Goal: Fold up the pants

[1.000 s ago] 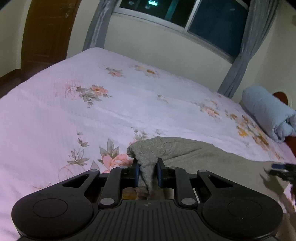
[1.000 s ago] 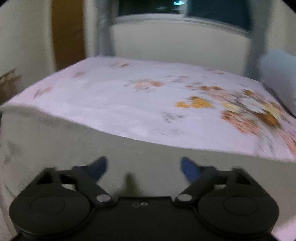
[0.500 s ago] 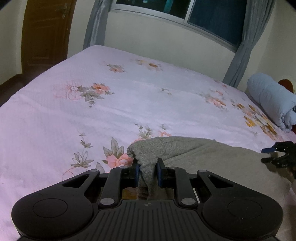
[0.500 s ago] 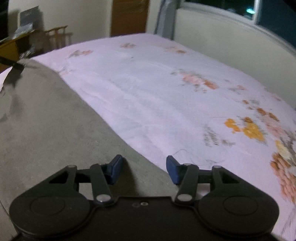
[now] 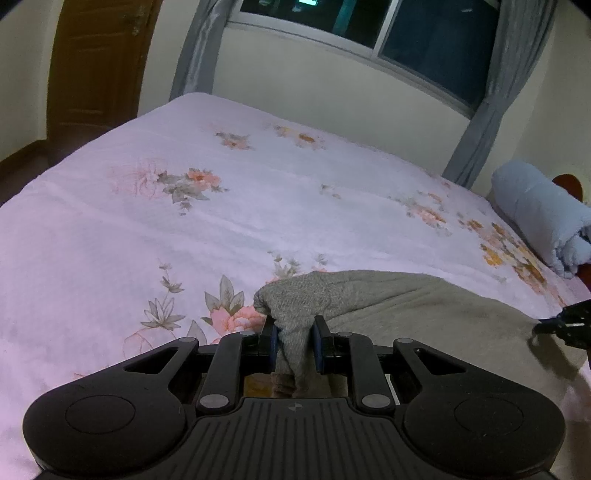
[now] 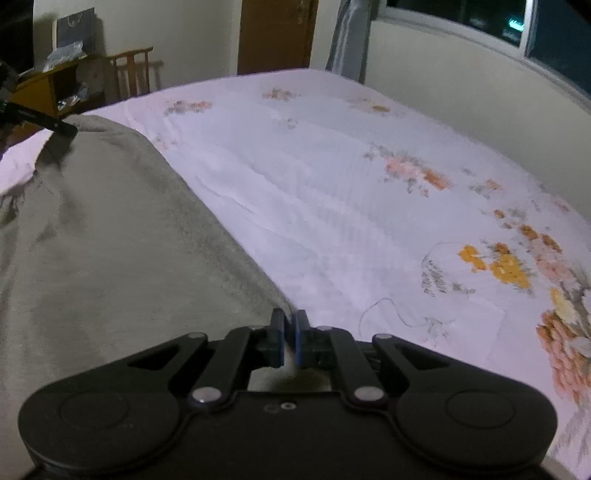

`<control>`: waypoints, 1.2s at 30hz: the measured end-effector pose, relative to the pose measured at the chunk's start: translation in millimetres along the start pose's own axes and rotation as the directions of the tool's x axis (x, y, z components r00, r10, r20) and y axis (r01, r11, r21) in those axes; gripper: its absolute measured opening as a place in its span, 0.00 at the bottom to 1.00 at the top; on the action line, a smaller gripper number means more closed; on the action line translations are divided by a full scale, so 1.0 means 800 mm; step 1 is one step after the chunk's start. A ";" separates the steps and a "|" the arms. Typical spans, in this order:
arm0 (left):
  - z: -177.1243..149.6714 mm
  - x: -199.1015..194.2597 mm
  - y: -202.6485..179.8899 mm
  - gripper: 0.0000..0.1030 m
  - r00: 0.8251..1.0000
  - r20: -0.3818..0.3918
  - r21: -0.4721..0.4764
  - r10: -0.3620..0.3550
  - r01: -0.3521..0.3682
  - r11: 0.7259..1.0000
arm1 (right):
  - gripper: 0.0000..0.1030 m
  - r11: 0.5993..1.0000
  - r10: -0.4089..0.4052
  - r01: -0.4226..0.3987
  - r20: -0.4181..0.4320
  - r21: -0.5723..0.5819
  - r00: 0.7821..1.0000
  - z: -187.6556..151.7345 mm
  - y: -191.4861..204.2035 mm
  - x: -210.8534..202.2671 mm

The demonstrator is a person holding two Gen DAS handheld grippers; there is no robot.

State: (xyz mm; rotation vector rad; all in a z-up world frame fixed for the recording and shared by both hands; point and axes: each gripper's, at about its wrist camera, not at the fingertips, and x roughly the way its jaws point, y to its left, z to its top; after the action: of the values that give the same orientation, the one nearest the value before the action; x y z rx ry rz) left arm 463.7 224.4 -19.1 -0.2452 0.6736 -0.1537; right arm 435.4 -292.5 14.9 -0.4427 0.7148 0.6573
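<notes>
1. Leftmost in the left wrist view, a brown wooden door (image 5: 96, 62) stands in the far wall, with a grey curtain (image 5: 197, 48) just beside it at the edge of a dark window (image 5: 369, 22).
2. Below them spreads a bed covered by a pale pink sheet (image 5: 110, 240) printed with flowers.
3. At the near edge of that sheet, the left gripper (image 5: 295, 341) has its blue pads closed narrowly on a bunched corner of the grey pants (image 5: 424, 299); the cloth rises between the pads and hangs down behind them.
4. From that pinched corner the pants run rightward, lying flat on the sheet.
5. Further right, at the frame edge, the dark tip of the right gripper (image 5: 565, 323) sits at the pants' far end.
6. Beyond it, a rolled light blue blanket (image 5: 535, 210) lies by the head of the bed.
7. In the right wrist view, a wooden chair (image 6: 135, 70) and cluttered furniture stand at far left, past the bed.
8. Near them, the left gripper (image 6: 61, 125) shows as a dark bar touching the pants' far corner.
9. The pants (image 6: 92, 258) fill the left half of this view, their edge slanting down to the centre.
10. There the right gripper (image 6: 290, 332) has just been closing, and its pads now stand nearly together at the hem; a thin fold seems caught between them, though blur makes it hard to confirm.
11. Right of it lies bare flowered sheet (image 6: 369, 184).
</notes>
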 end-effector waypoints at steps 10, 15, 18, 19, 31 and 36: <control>-0.011 -0.057 0.013 0.18 0.994 0.042 0.054 -0.102 0.100 0.994 | 0.00 0.999 -0.045 0.045 0.036 0.005 0.998 -0.009 0.066 -0.098; -0.028 -0.089 0.021 0.18 0.987 0.048 0.088 -0.154 0.149 0.985 | 0.00 0.997 -0.072 0.072 0.030 -0.003 0.997 -0.019 0.108 -0.140; -0.047 -0.110 0.025 0.18 0.984 0.045 0.107 -0.170 0.165 0.981 | 0.00 0.996 -0.088 0.088 0.026 -0.003 0.996 -0.031 0.137 -0.161; -0.054 -0.118 0.027 0.18 0.983 0.051 0.106 -0.177 0.171 0.980 | 0.00 0.996 -0.093 0.093 0.026 -0.001 0.995 -0.035 0.146 -0.168; -0.161 -0.200 0.097 0.21 0.997 -0.066 -0.128 -0.041 0.032 0.991 | 0.00 0.995 -0.093 0.090 -0.059 -0.053 0.994 -0.134 0.266 -0.173; -0.183 -0.229 0.079 0.21 0.991 -0.078 -0.277 -0.110 0.085 0.957 | 0.00 0.995 -0.096 0.095 -0.056 -0.016 0.994 -0.145 0.273 -0.168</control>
State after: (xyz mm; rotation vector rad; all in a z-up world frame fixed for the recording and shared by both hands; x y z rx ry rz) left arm 234.0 299.3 -37.4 -0.5406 0.7758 -0.1672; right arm 156.7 -256.8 0.0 -0.5060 0.7391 0.5616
